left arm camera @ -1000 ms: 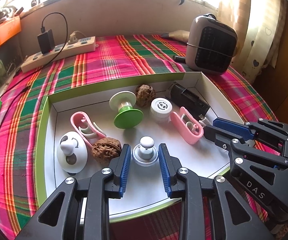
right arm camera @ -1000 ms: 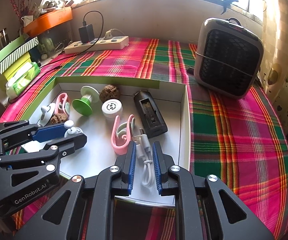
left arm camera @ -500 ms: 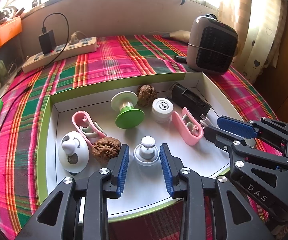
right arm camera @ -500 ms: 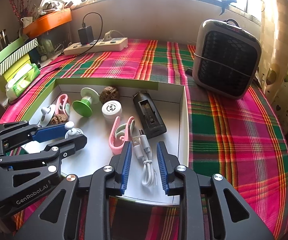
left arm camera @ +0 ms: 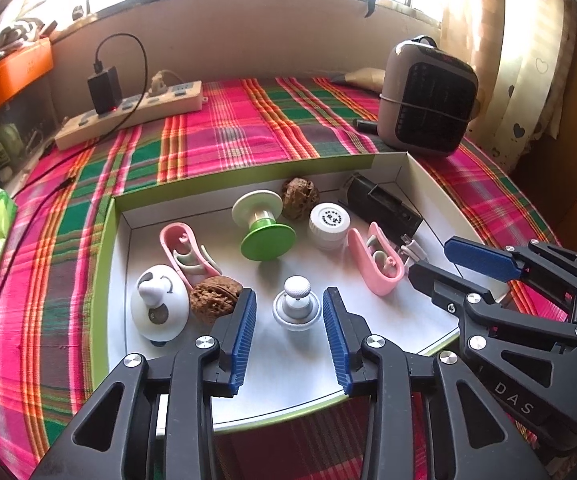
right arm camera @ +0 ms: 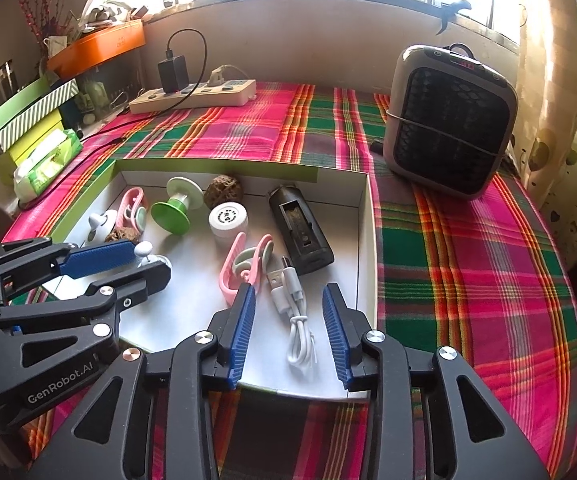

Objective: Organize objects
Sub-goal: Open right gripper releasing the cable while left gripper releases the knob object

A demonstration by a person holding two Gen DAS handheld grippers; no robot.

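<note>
Between the right claw [right arm camera: 288,320], white cable [right arm camera: 294,308] lies lengthwise, plugs pointing away.

A shallow white box with a green rim [left arm camera: 104,264] lies on the plaid cloth and holds everything. Along its far wall sit a green-and-white spool [left arm camera: 262,224] tipped on its side, a wrinkled walnut [left arm camera: 299,198], a white round jar [left arm camera: 329,225] and a black oblong case [left arm camera: 382,208]. Nearer lie two pink clips [left arm camera: 182,246] [left arm camera: 376,260], a second walnut [left arm camera: 214,298], a white round gadget [left arm camera: 159,307], a small white knob on a disc [left arm camera: 297,306] and a coiled white USB cable [right arm camera: 294,312].
</note>
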